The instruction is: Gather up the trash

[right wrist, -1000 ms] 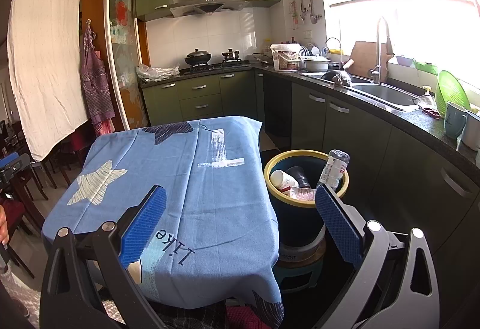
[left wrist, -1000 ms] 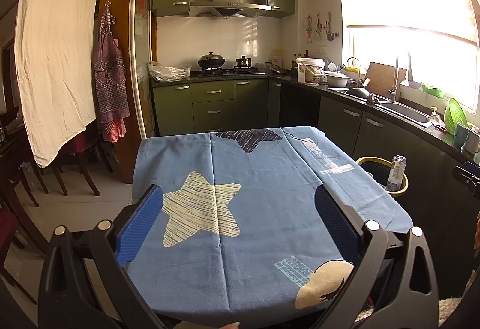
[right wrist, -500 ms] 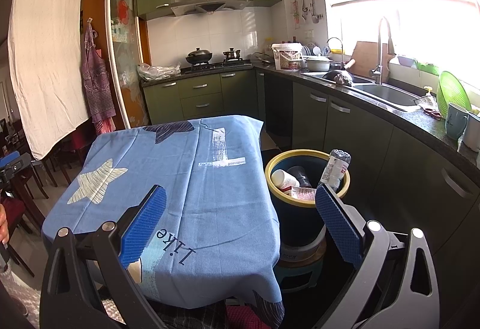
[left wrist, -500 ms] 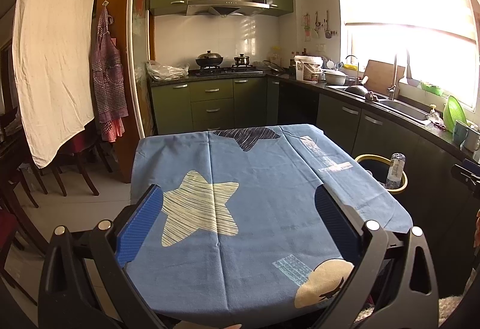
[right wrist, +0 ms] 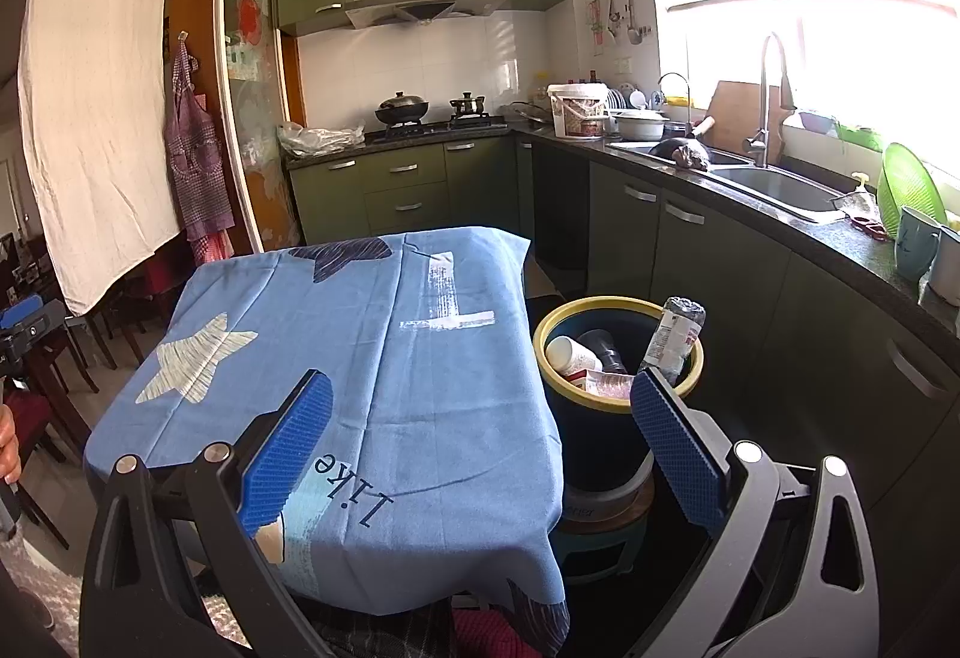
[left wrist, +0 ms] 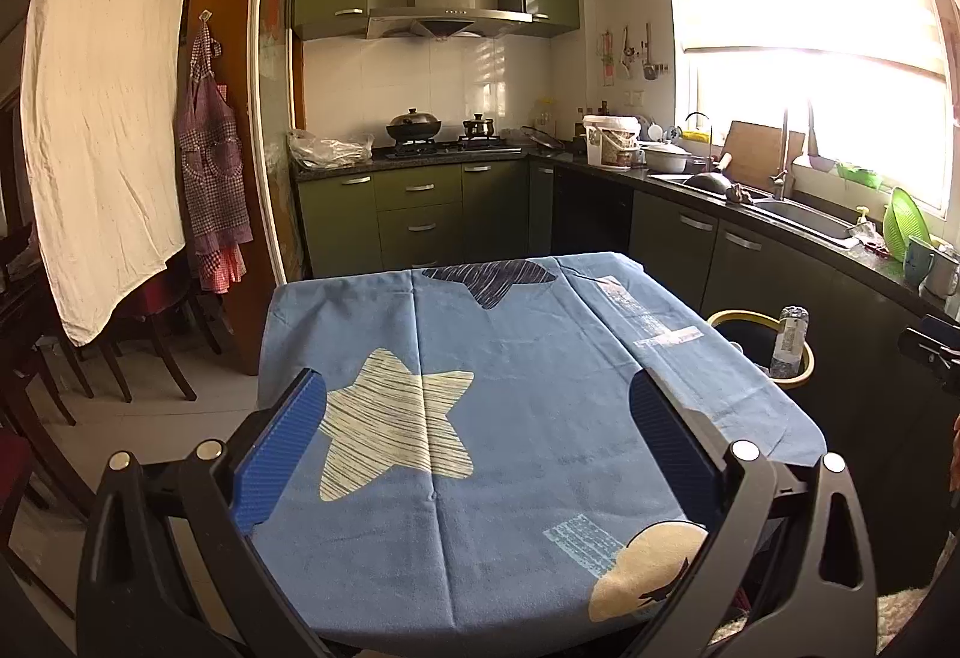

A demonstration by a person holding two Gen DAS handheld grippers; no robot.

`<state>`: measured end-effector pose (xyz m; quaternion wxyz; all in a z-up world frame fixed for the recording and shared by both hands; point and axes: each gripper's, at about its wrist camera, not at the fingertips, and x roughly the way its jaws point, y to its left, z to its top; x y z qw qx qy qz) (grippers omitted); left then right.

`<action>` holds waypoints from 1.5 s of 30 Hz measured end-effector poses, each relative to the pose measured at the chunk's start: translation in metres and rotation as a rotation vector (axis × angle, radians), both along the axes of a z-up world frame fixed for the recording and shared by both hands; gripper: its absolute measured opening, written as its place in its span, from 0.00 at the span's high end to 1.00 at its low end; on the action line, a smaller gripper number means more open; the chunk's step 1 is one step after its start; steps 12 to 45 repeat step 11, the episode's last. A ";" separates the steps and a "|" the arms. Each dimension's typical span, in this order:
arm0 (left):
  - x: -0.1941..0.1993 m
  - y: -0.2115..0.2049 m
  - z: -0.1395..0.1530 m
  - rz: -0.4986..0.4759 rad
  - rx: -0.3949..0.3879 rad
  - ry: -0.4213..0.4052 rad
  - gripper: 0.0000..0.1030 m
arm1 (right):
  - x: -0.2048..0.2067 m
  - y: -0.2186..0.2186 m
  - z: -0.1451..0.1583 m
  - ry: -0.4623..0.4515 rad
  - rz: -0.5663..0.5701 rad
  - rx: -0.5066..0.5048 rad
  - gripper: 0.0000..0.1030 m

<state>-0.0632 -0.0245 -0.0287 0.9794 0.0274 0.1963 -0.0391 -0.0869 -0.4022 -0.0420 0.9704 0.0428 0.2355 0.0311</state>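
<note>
Jaws: left gripper (left wrist: 477, 424) and right gripper (right wrist: 480, 424) both spread wide, empty, touching nothing. Table (left wrist: 540, 358): blue cloth bare edge to edge. Trash bin (right wrist: 606, 406): just right of table's right edge, holding bottle (right wrist: 675, 337), cup (right wrist: 573, 355) and wrappers. Narrow gap between bin and counter cabinets (right wrist: 810, 310).

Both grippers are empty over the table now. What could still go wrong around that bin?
The bottle leans on the bin rim, sticking out above it; a nudge from the right gripper could tip it out. The bin looks perched on a stool, so a bump might topple it.
</note>
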 end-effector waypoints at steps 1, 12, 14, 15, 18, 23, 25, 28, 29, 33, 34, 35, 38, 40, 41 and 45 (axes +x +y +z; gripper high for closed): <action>0.001 -0.001 0.000 0.002 0.008 -0.001 0.07 | 0.000 0.000 0.000 0.000 0.000 0.001 0.05; 0.018 0.004 -0.009 -0.001 -0.018 0.076 0.07 | 0.005 -0.003 -0.003 0.014 0.003 0.003 0.05; 0.018 0.004 -0.009 -0.001 -0.018 0.076 0.07 | 0.005 -0.003 -0.003 0.014 0.003 0.003 0.05; 0.018 0.004 -0.009 -0.001 -0.018 0.076 0.07 | 0.005 -0.003 -0.003 0.014 0.003 0.003 0.05; 0.018 0.004 -0.009 -0.001 -0.018 0.076 0.07 | 0.005 -0.003 -0.003 0.014 0.003 0.003 0.05; 0.018 0.004 -0.009 -0.001 -0.018 0.076 0.07 | 0.005 -0.003 -0.003 0.014 0.003 0.003 0.05; 0.018 0.004 -0.009 -0.001 -0.018 0.076 0.07 | 0.005 -0.003 -0.003 0.014 0.003 0.003 0.05; 0.018 0.004 -0.009 -0.001 -0.018 0.076 0.07 | 0.005 -0.003 -0.003 0.014 0.003 0.003 0.05; 0.018 0.004 -0.009 -0.001 -0.018 0.076 0.07 | 0.005 -0.003 -0.003 0.014 0.003 0.003 0.05; 0.018 0.004 -0.009 -0.001 -0.018 0.076 0.07 | 0.005 -0.003 -0.003 0.014 0.003 0.003 0.05; 0.018 0.004 -0.009 -0.001 -0.018 0.076 0.07 | 0.005 -0.003 -0.003 0.014 0.003 0.003 0.05; 0.018 0.004 -0.009 -0.001 -0.018 0.076 0.07 | 0.005 -0.003 -0.003 0.014 0.003 0.003 0.05; 0.018 0.004 -0.009 -0.001 -0.018 0.076 0.07 | 0.005 -0.003 -0.003 0.014 0.003 0.003 0.05; 0.018 0.004 -0.009 -0.001 -0.018 0.076 0.07 | 0.005 -0.003 -0.003 0.014 0.003 0.003 0.05; 0.018 0.004 -0.009 -0.001 -0.018 0.076 0.07 | 0.005 -0.003 -0.003 0.014 0.003 0.003 0.05; 0.018 0.004 -0.009 -0.001 -0.018 0.076 0.07 | 0.005 -0.003 -0.003 0.014 0.003 0.003 0.05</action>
